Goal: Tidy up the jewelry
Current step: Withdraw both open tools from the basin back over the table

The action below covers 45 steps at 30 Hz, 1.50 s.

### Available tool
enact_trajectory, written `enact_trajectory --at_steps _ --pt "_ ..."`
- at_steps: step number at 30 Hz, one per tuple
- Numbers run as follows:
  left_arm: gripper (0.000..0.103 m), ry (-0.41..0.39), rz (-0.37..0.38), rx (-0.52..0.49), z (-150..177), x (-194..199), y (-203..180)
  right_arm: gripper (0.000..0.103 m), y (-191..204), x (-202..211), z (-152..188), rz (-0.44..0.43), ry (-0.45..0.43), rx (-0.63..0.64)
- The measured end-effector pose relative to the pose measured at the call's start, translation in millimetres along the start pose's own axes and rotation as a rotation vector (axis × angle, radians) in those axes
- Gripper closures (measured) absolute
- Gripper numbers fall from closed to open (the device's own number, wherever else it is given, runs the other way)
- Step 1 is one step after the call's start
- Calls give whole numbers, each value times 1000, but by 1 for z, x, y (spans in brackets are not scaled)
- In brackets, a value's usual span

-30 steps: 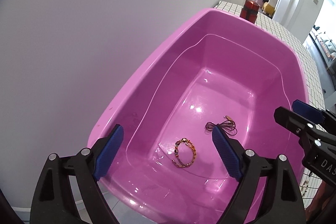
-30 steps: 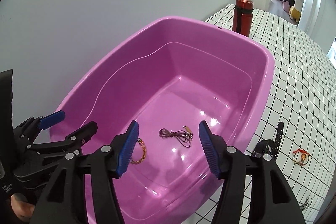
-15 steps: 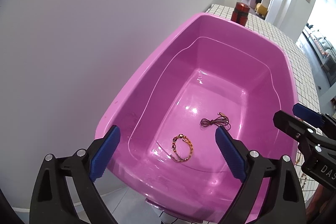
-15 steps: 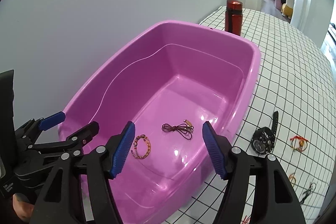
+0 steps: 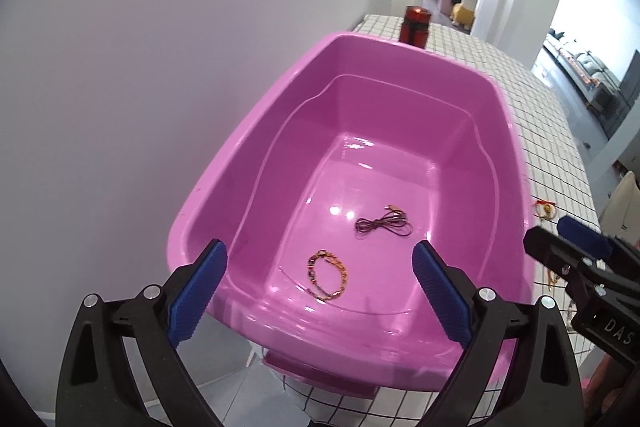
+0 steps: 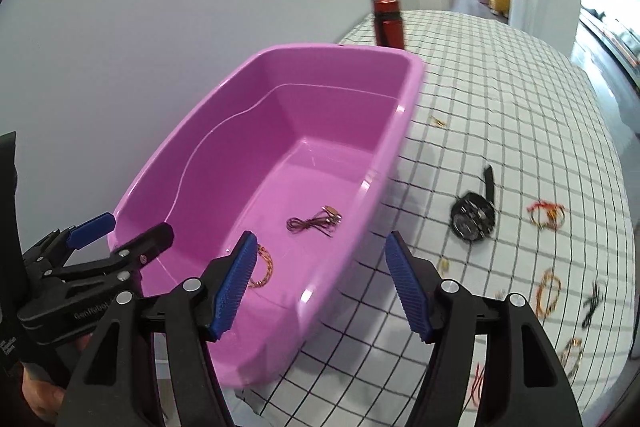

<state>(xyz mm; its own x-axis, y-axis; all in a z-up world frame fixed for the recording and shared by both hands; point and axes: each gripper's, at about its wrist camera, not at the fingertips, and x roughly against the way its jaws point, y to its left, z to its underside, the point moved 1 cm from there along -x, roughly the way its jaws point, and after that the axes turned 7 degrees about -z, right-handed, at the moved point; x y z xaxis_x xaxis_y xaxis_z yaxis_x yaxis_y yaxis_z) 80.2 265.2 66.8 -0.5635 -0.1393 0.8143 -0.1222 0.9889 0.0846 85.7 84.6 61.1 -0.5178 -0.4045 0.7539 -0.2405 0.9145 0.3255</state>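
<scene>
Gold bracelet (image 5: 328, 277): on the floor of the pink tub (image 5: 280, 131), just ahead of the left tool (image 5: 320, 291), between its fingers in view.
Dark cord necklace (image 5: 384, 225): in the tub too, beyond the bracelet, apart from it.
Left tool: spread wide, holding nothing.
Right tool (image 6: 320, 287): spread wide, empty, over the tub's near rim.
Black watch (image 6: 474, 215): on the checked counter (image 6: 500, 99), ahead-right of the right tool.
Loose pieces (image 6: 546, 213): scattered further right, blurred, probably bracelets.
Red bottle (image 6: 387, 23): behind the tub.
</scene>
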Motion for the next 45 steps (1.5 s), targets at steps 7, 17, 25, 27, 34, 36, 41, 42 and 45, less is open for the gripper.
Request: enact_trajectory --at_steps 7,17,25,27,34,36,41,42,45 --pt "9 -47 43 -44 4 16 -33 39 -29 28 21 40 -36 -62" --pt "8 -65 82 -55 24 42 -100 39 -109 87 64 105 -66 -129" --pt "7 -64 22 -10 77 68 -180 39 -201 139 115 88 -41 -131" --pt "7 -44 13 2 92 69 -194 36 -221 148 129 89 -35 -113" --pt "7 2 -46 49 154 64 -245 36 -289 157 170 91 35 -94" --pt "7 14 -61 50 165 58 -256 36 -304 155 180 94 44 -104" --pt "7 47 -92 58 190 28 -276 36 -335 133 203 113 49 -123" --pt "7 46 -94 51 194 23 -279 36 -340 127 207 116 47 -131" --pt "7 53 -118 18 209 -3 -291 36 -350 110 218 129 38 -143"
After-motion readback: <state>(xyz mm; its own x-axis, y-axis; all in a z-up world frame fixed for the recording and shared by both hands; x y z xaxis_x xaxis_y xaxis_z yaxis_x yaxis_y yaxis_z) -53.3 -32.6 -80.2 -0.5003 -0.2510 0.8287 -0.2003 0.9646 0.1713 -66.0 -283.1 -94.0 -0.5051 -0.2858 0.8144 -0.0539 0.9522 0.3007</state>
